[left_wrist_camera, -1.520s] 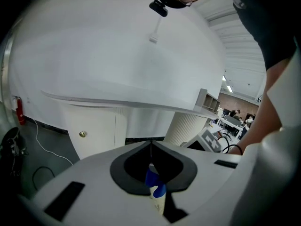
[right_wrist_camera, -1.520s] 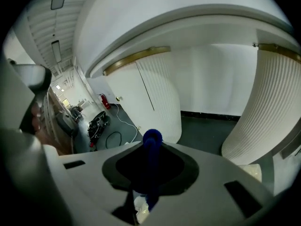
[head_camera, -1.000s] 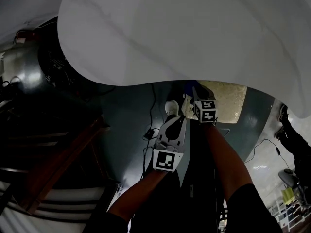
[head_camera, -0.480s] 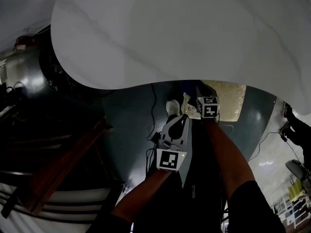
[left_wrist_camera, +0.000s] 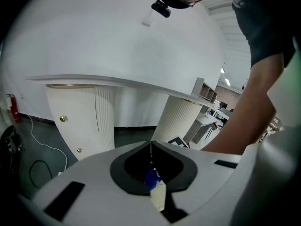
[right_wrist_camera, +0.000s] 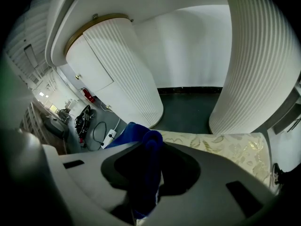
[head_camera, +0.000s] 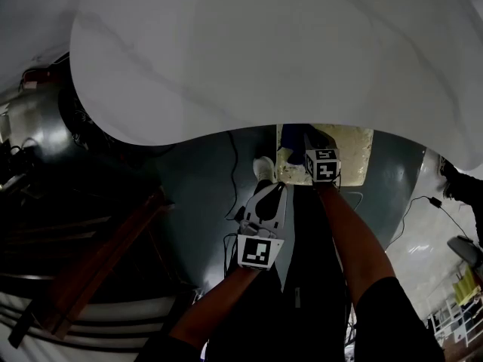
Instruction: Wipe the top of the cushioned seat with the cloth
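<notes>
The cushioned seat [head_camera: 356,151] has a cream, leaf-patterned top and shows just under the table's edge; in the right gripper view the seat [right_wrist_camera: 225,147] lies close beyond the jaws. My right gripper [head_camera: 305,140] is shut on a dark blue cloth [head_camera: 291,134] at the seat's near left edge. The cloth [right_wrist_camera: 146,168] fills the gap between the jaws and hangs bunched over them. My left gripper [head_camera: 264,170] hovers beside it over the dark floor, jaws shut with nothing held. In the left gripper view the left gripper [left_wrist_camera: 151,147] points up at the table's underside.
A large white table top [head_camera: 264,51] covers the upper head view. Two ribbed white pedestals [right_wrist_camera: 122,74] [right_wrist_camera: 261,65] flank the seat. Cables and a power strip [right_wrist_camera: 104,134] lie on the floor to the left. A dark wooden frame [head_camera: 98,262] stands left. Another person [head_camera: 462,191] is at the right edge.
My right gripper and the cloth have shifted slightly up toward the seat's edge. The left gripper has barely moved. The view has tilted a little.
</notes>
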`<state>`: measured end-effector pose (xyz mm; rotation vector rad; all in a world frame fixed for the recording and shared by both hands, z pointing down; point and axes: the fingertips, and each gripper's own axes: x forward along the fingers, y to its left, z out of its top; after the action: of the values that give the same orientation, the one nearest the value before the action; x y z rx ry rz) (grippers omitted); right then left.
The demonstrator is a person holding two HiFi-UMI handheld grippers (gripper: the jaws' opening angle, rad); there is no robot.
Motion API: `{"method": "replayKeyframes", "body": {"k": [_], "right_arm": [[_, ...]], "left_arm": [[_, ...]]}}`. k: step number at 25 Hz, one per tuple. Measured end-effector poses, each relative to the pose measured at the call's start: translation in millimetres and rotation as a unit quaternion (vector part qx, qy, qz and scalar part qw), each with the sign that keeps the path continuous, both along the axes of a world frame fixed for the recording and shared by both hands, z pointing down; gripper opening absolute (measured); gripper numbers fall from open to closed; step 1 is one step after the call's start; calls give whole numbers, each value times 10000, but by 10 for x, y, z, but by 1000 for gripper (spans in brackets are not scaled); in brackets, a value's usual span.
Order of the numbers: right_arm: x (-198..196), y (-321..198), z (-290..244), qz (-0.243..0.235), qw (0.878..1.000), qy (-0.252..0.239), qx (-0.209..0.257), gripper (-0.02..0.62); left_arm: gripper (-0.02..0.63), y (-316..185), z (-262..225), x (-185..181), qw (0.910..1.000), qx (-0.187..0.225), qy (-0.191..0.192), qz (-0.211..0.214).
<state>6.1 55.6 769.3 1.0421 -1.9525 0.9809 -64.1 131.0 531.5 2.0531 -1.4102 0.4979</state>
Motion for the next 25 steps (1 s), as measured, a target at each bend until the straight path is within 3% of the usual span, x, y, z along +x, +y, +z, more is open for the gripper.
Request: {"method": "replayKeyframes", "body": {"k": [12,25], "right_arm": [[341,-22,18,-186,9997,140,33,97],[708,-103,43,-254,9993,253,98,97]], "left_arm": [[18,-20,12,408,9998,-26,93,192],[18,-71,27,569,9995,52,70,298]]}}
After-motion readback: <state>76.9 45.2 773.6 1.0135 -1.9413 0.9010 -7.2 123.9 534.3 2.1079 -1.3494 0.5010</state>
